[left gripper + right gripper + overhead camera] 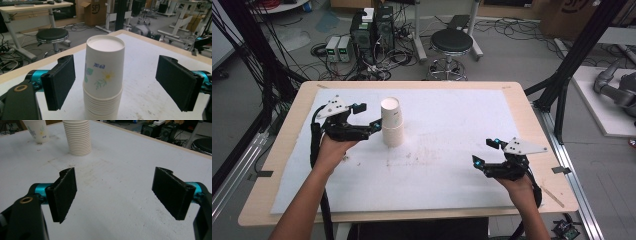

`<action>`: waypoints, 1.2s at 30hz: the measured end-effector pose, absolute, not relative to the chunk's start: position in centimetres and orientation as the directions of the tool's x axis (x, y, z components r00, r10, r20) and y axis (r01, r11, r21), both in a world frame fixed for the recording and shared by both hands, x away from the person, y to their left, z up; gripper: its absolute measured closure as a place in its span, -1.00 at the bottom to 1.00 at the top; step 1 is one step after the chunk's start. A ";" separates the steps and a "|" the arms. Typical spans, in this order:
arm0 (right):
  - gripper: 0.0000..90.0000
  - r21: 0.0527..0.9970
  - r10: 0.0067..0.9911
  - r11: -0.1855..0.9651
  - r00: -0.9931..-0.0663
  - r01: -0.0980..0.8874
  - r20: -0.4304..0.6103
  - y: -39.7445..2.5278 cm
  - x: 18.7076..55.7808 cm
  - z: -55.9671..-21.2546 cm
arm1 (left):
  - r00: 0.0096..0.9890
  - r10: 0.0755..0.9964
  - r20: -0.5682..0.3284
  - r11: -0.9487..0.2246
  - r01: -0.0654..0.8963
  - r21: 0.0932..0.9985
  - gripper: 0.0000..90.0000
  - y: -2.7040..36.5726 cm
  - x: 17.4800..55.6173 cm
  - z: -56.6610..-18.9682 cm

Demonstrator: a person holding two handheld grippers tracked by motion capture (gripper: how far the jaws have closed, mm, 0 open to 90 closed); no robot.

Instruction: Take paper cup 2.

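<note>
A stack of upside-down white paper cups (392,124) stands on the white mat (452,165), left of the middle. Its top cup (105,65) has a floral print. My left gripper (369,116) is open just left of the stack. In the left gripper view the stack rises between that gripper's (118,80) spread jaws, and neither pad touches it. My right gripper (482,151) is open near the front right with nothing between its jaws (117,195). From there the ribbed stack (77,137) is far off, with a single floral cup (37,130) beyond it.
The mat lies on a wooden table (532,130) whose edges frame it. Past the far edge are a black stool (452,42), computer boxes (372,30) and cables on the floor. Black frame posts (572,60) stand at the right.
</note>
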State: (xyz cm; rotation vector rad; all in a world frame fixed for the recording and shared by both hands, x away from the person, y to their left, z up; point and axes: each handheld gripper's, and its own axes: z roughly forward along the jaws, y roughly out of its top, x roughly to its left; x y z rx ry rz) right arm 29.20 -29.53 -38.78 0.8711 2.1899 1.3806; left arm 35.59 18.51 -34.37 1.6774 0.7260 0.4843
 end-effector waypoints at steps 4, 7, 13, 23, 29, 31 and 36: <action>-0.55 0.903 0.686 0.319 -0.728 0.287 -0.011 -29.3 29.3 -38.8 | 0.714 0.697 -0.065 -0.137 0.222 0.965 -0.64 17.7 36.8 -34.0; -0.55 0.905 0.682 0.318 -0.731 0.284 -0.011 -29.2 29.3 -38.8 | 0.713 0.698 -0.066 -0.143 0.230 0.963 -0.64 17.2 37.5 -33.9; -0.55 0.904 0.682 0.319 -0.731 0.285 -0.010 -29.3 29.4 -38.9 | 0.719 0.692 -0.062 -0.166 0.243 0.956 -0.64 16.2 38.6 -34.0; -0.55 0.903 0.685 0.315 -0.728 0.291 -0.005 -29.3 29.4 -39.0 | 0.728 0.683 -0.063 -0.195 0.265 0.944 -0.64 14.9 40.1 -34.5; -0.55 0.902 0.684 0.315 -0.729 0.295 -0.001 -29.3 29.5 -39.0 | 0.731 0.679 -0.066 -0.207 0.278 0.938 -0.57 14.5 40.8 -35.1; -0.55 0.902 0.685 0.315 -0.729 0.297 0.001 -29.3 29.5 -39.1 | 0.733 0.677 -0.067 -0.208 0.279 0.938 -0.54 14.4 40.9 -35.2; -0.55 0.901 0.685 0.314 -0.728 0.300 0.004 -29.4 29.5 -39.1 | 0.743 0.666 -0.069 -0.212 0.277 0.937 -0.37 14.4 41.2 -35.4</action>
